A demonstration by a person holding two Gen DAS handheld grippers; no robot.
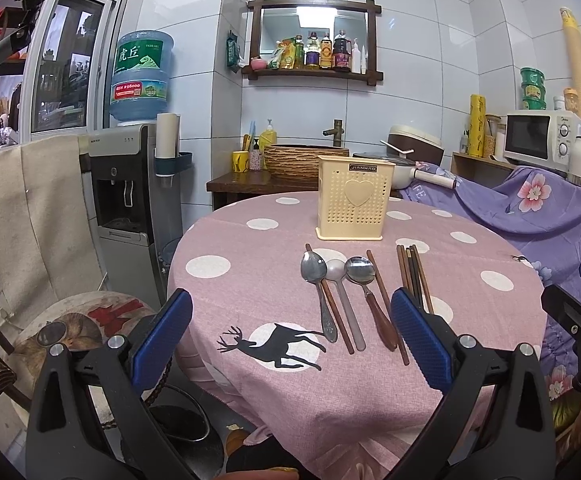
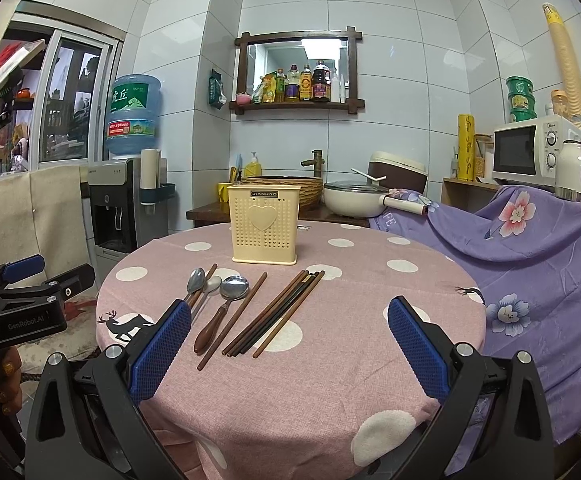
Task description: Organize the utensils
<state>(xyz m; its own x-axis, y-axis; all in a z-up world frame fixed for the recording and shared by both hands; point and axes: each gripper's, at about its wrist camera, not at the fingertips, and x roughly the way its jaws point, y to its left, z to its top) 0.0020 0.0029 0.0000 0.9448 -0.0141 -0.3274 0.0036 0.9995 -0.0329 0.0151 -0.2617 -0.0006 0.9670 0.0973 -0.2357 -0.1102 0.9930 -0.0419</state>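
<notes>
A cream utensil holder [image 1: 355, 197] with a heart on its front stands upright at the far side of the round pink table [image 1: 250, 272]; it also shows in the right wrist view [image 2: 264, 224]. In front of it lie three spoons [image 1: 332, 280] [image 2: 226, 300] side by side, single brown chopsticks among them, and a bundle of chopsticks [image 1: 414, 276] [image 2: 278, 312] to their right. My left gripper [image 1: 290, 340] is open and empty, above the table's near edge, in front of the spoons. My right gripper [image 2: 290, 348] is open and empty, above the table's near part, with the chopsticks between its fingers in view.
A water dispenser [image 1: 130, 184] stands left of the table. A chair with a patterned cushion [image 1: 74, 324] sits at the near left. A purple floral cloth [image 2: 530, 248] covers furniture on the right. A side table with a basin [image 1: 298, 160] and a pot [image 2: 354, 200] is behind.
</notes>
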